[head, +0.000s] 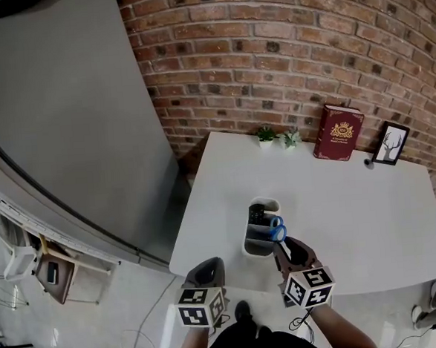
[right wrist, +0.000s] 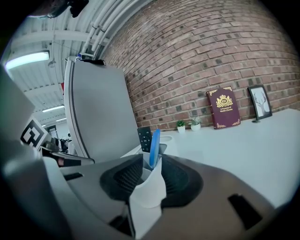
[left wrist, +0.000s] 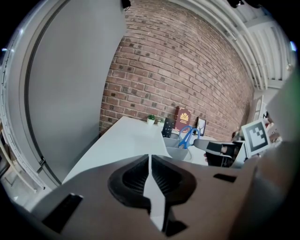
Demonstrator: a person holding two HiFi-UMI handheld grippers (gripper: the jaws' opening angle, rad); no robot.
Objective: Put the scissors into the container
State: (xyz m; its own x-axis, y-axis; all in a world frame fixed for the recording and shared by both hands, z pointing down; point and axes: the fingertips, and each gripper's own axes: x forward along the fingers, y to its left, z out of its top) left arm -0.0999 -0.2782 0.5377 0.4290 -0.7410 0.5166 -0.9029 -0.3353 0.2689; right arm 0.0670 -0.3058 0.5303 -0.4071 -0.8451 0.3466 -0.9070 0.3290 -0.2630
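Blue-handled scissors (head: 276,229) stand handles-up inside the white container (head: 250,243) near the front of the worktop (head: 355,212), beside a dark remote (head: 256,216). Their long axis is close to upright. The right tool (head: 285,248) sits just behind the container's near end, its jaws partly apart. Seen along those jaws, the container wall fills the gap and the scissors rise directly ahead, not gripped. The left tool (head: 208,267) is drawn together to a thin slit, holds nothing, and lies well to the left. By this layout the placement looks complete. The right tool is the nearer, and withdrawal would run straight back toward the person.
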